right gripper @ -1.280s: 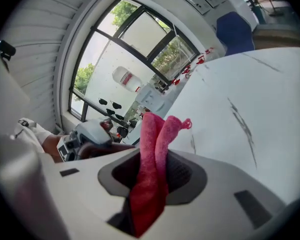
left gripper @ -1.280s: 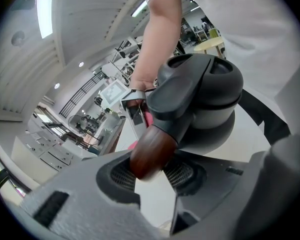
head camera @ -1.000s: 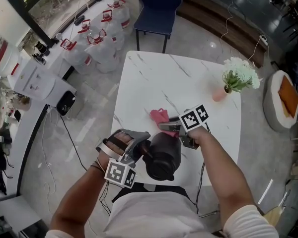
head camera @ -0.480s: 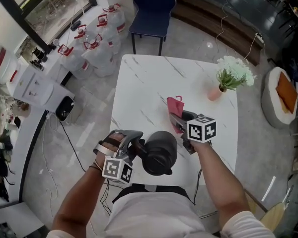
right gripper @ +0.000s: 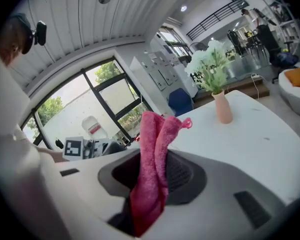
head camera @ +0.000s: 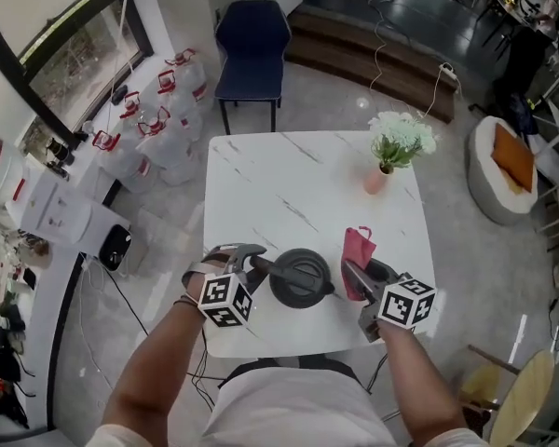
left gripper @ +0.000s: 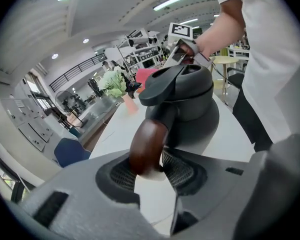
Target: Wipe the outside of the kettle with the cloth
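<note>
Left fingers [left gripper: 185, 171] clamp one kettle [left gripper: 190, 104] handle [left gripper: 145, 149]; right fingers [right gripper: 182, 176] pinch one pink cloth [right gripper: 152, 174].

**Layout, seen from the head view.** The dark grey round kettle [head camera: 301, 277] stood on the white marble-patterned square table [head camera: 261, 175], near its front edge. Left of the kettle, the left gripper [head camera: 257, 262] clasped its handle. Just right of the kettle, the right gripper [head camera: 356, 276] pinched the pink terry cloth [head camera: 358, 248]. The pink vase of white flowers [head camera: 384, 166] stood behind and right of the kettle. The blue upholstered chair [head camera: 252, 40] stood far behind the kettle, beyond the table.

Right gripper [right gripper: 155, 184] jaws clamp the pink cloth [right gripper: 152, 159] upright.
</note>
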Demonstrator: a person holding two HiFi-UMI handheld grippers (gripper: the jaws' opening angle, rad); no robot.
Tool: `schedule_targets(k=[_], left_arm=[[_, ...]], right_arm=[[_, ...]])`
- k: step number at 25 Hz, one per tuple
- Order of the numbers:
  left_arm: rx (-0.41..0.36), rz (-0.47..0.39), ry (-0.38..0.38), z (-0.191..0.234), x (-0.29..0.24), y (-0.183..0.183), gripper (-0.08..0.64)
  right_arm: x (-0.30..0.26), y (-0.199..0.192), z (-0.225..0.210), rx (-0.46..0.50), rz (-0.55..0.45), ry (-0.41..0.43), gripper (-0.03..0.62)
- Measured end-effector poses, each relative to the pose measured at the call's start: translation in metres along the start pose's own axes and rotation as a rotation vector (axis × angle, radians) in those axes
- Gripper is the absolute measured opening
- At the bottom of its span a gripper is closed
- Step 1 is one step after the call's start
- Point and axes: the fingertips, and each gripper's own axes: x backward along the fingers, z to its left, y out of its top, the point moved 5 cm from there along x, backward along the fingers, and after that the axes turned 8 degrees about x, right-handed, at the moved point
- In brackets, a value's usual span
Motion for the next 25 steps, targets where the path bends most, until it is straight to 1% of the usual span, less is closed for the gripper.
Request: schedule_targets(k=[4,7,13,17,20,21,23,25], left_arm=[[0.040,0.005,-0.020,0.001,-0.002,-0.003,0.147],[0.048,0.002,-0.025,0.005,-0.003,-0.003,0.151],[0.044,0.012,-0.038,0.006,-0.006,-0.004,0.166],[0.045,0.010,-0.036,0.005,-0.006,-0.005,0.170],[0.039,0.014,-0.045,0.006,-0.006,-0.004,0.173],[0.036,0.017,-0.052,0.006,-0.005,-0.004,0.181],[0.034,0.022,-0.057,0.003,0.000,-0.007,0.222],[0.044,0.016,-0.038,0.002,0.010,-0.010,0.239]], right_arm=[[0.042,-0.014,0.018,-0.055,-0.059,-0.040,0.124],[0.063,-0.022,0.033,-0.082,-0.098,-0.058,0.124],[0.092,-0.039,0.074,-0.045,-0.128,-0.106,0.124],[0.104,-0.054,0.100,-0.040,-0.141,-0.120,0.124],[0.110,-0.059,0.112,-0.040,-0.159,-0.137,0.127],[0.111,-0.060,0.115,-0.038,-0.168,-0.141,0.127],[0.115,-0.060,0.121,-0.022,-0.179,-0.144,0.127],[0.118,-0.060,0.127,0.005,-0.179,-0.136,0.127]])
